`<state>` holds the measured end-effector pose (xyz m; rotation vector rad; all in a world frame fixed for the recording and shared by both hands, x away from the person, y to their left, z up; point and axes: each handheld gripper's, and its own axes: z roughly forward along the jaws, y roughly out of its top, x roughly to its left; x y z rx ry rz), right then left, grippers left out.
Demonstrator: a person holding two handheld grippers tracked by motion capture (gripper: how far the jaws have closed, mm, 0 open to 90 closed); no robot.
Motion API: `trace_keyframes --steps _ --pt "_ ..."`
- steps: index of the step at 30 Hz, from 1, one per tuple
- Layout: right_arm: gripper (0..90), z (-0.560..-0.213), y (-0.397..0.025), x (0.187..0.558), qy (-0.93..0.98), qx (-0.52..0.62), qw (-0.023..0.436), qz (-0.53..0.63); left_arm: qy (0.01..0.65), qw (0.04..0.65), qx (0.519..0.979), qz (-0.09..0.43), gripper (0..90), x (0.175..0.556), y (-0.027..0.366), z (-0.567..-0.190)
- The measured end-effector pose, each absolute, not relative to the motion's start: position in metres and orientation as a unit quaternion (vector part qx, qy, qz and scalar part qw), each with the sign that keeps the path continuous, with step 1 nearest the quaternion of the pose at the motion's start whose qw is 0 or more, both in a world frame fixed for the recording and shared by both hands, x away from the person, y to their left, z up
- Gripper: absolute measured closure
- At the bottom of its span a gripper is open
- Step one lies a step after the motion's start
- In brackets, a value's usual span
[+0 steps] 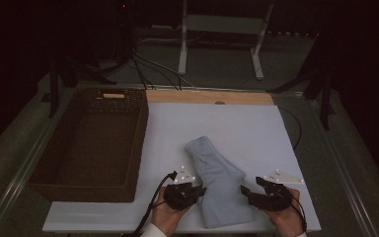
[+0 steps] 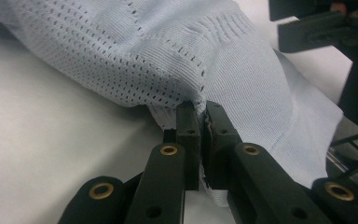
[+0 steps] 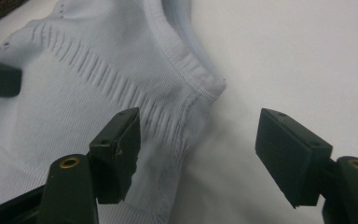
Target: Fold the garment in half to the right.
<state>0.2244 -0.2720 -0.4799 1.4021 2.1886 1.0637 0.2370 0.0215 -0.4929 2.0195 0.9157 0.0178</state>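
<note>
Left tongs [image 2: 200,112] clamped on edge of pale blue knit garment [image 2: 242,70]; fabric pinched between the two black jaws, seen close in left gripper view. In high view the left tongs [image 1: 201,189] meet the garment's [image 1: 216,180] left edge, near its lower end.

Right tongs [image 3: 198,149] spread wide, nothing between the jaws. One jaw sits over the ribbed part of the garment [image 3: 98,70], the other over bare white surface. In high view the right tongs [image 1: 249,186] lie just beside the garment's right edge; whether touching, cannot tell.

Garment lies bunched on the white table [image 1: 256,133], near its front edge, between the two hands, narrow end pointing away from the person. Knit is partly open-mesh, partly plain.

Brown wicker basket [image 1: 123,143] stands on the table's left side, apart from the garment.
</note>
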Motion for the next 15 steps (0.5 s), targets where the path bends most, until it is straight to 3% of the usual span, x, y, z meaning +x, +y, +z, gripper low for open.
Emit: trace_keyframes --steps 5,11,15 --pt "31.2 -0.480 -0.271 0.225 0.769 0.491 0.165 0.374 0.359 0.451 0.817 0.001 83.4 0.232 0.023 -0.494" --pt "30.7 -0.479 -0.271 0.224 0.767 0.490 0.166 0.378 0.377 0.474 0.795 0.026 52.8 0.243 0.037 -0.484" --pt "30.1 -0.479 -0.271 0.224 0.767 0.491 0.167 0.379 0.389 0.486 0.781 0.039 45.0 0.251 0.044 -0.479"
